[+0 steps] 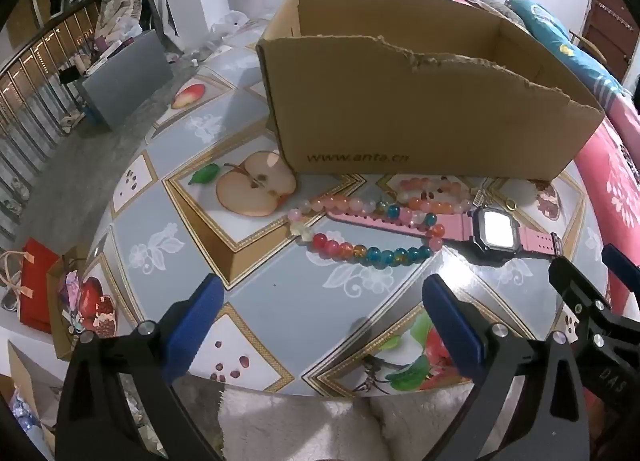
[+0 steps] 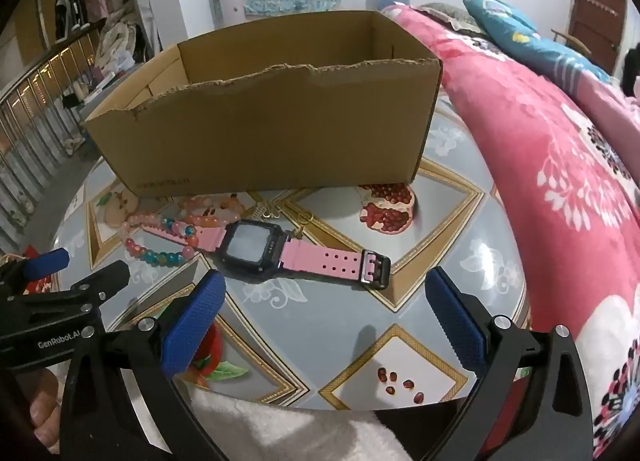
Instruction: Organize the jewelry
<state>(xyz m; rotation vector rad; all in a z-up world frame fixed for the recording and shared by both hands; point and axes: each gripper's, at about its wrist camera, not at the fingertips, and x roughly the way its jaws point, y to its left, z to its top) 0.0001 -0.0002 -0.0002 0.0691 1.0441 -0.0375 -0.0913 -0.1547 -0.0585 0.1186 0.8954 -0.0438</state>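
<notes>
Both tongs spread apart, empty; pink watch lies crosswise just ahead of right gripper, the nearer one, bead strand ahead of left gripper

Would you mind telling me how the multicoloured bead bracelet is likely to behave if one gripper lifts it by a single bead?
The bead bracelet will probably sag, since it lies in a loose, uneven loop. Its round, glossy beads look slippery, so the fingers may lose them. It drapes over the pink watch strap, so lifting could drag the watch along.
</notes>
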